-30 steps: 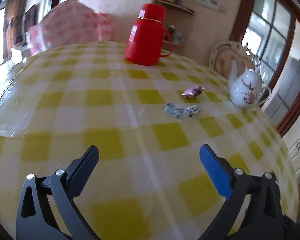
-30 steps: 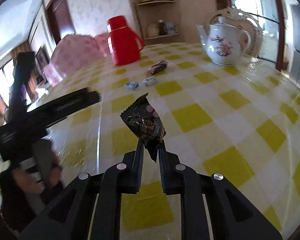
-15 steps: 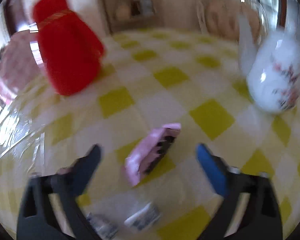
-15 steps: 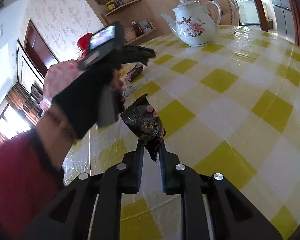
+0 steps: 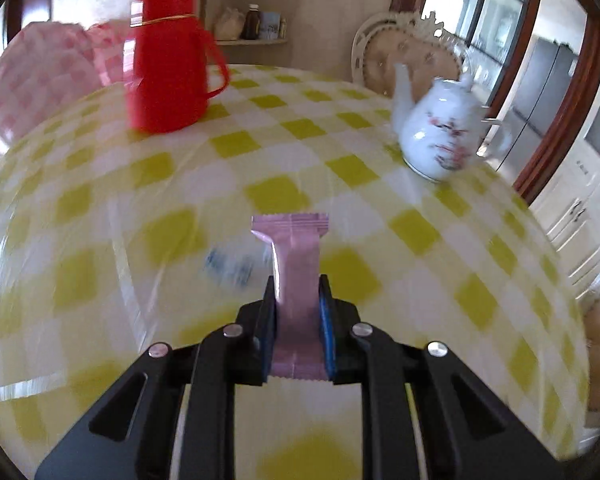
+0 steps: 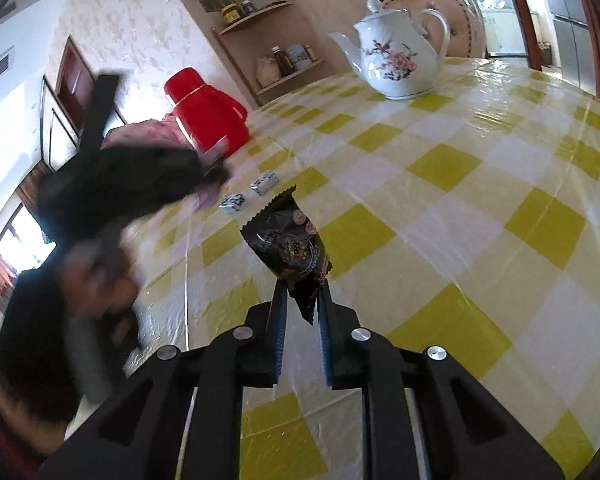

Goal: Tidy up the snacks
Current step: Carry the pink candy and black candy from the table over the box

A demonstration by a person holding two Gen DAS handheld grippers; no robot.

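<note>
Shown from the left wrist view, the left gripper (image 5: 298, 300) is clamped on a pink snack packet (image 5: 298, 264), its pads pressing both long sides. The packet's long axis runs along the fingers, pointing away from the camera: its crimped far end stands clear beyond the fingertips, its near crimped end sits back between the jaws, and the packet is lifted off the yellow-checked tablecloth (image 5: 420, 232). Just left of it, on the cloth, lies a blurred blue-and-white patch (image 5: 230, 266), probably the small wrapped sweets, though the smear is too strong to be sure. A red flask (image 5: 166, 60) stands at the far left of the table and a white floral teapot (image 5: 440, 140) at the far right. From the right wrist view, the right gripper (image 6: 302, 300) is closed narrowly on the lower corner of a dark snack packet (image 6: 288, 240). This packet is held off the cloth with its long axis tilted, the serrated top edge leaning up and to the left. Beyond it two small blue-and-white sweets (image 6: 250, 194) lie side by side on the cloth, near the red flask and well apart from the teapot. At left, blurred, the person's hand (image 6: 96, 280) grasps the other gripper's handle.
</note>
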